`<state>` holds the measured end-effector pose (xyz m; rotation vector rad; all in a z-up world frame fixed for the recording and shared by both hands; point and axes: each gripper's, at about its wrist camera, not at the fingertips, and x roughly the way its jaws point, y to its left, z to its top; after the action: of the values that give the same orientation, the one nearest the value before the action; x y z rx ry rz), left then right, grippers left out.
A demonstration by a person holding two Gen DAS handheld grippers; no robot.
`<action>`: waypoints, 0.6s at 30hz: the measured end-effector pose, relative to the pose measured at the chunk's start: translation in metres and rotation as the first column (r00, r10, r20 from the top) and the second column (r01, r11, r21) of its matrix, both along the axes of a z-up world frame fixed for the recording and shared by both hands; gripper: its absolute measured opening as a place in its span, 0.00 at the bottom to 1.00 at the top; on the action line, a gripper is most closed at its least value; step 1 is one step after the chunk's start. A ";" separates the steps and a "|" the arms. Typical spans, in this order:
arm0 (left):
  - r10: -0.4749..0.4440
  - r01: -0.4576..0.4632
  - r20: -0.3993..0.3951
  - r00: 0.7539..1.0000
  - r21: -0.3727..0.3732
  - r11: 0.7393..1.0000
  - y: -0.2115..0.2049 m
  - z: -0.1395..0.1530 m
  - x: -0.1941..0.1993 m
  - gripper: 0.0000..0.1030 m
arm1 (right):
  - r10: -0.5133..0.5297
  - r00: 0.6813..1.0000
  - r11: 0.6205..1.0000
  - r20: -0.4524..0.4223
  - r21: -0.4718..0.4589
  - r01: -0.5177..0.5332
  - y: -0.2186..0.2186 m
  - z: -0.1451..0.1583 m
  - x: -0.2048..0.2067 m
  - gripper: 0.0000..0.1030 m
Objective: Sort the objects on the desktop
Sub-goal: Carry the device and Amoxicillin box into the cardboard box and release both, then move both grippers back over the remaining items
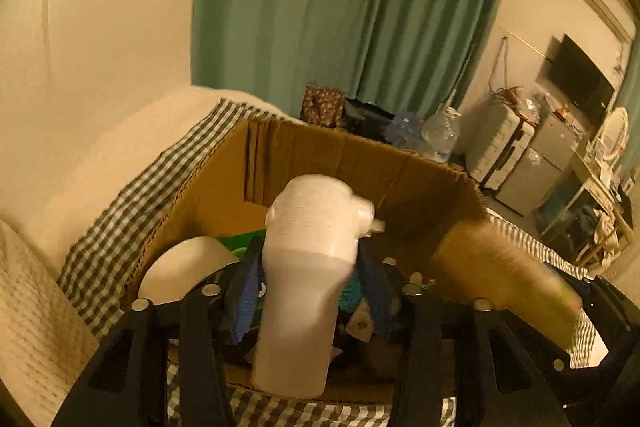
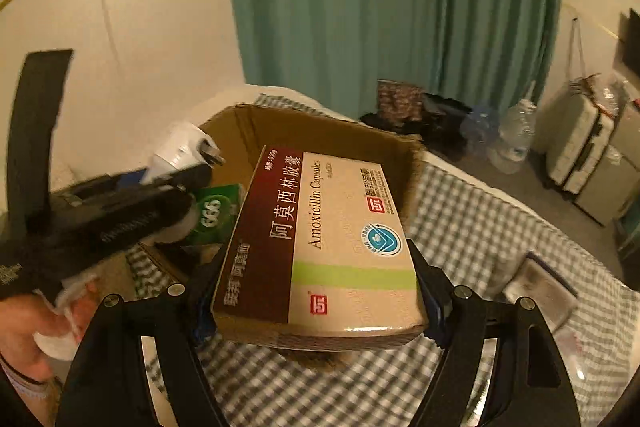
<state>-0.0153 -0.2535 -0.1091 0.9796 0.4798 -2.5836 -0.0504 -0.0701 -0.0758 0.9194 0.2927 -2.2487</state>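
Note:
My left gripper (image 1: 310, 287) is shut on a white plastic bottle (image 1: 308, 267) and holds it upright over the open cardboard box (image 1: 360, 155). It also shows in the right wrist view (image 2: 176, 151), above the box's (image 2: 320, 131) left side. My right gripper (image 2: 316, 303) is shut on a tan and maroon Amoxicillin capsule box (image 2: 328, 243), held flat just in front of the cardboard box. In the left wrist view that medicine box (image 1: 500, 267) is a blurred tan shape at the right. A green 999 packet (image 2: 216, 211) lies inside the cardboard box.
The cardboard box stands on a green checked cloth (image 2: 480, 227). A white curved object (image 1: 184, 263) and small items lie in the box. A grey flat object (image 2: 536, 291) lies on the cloth at right. A green curtain, bottles and suitcases stand behind.

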 end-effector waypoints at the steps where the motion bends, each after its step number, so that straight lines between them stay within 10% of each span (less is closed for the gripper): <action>1: 0.016 -0.016 0.015 1.000 -0.003 1.000 0.000 -0.002 -0.001 0.76 | 0.002 1.000 1.000 -0.009 -0.006 -0.002 -0.002 -0.002 -0.002 0.76; 10: 0.023 -0.023 -0.007 1.000 -0.064 0.998 0.039 0.031 0.017 0.95 | -0.103 0.980 0.993 -0.170 -0.068 0.092 0.056 0.030 0.022 0.84; 18: -0.187 0.180 -0.075 0.980 -0.092 0.979 0.165 0.063 0.029 1.00 | -0.265 0.936 0.964 -0.233 -0.041 0.263 0.203 0.053 0.059 0.86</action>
<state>0.0138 -0.0888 -0.0462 0.9302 0.3106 -2.7927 0.0090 0.1327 -0.0231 0.7181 0.2777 -2.6129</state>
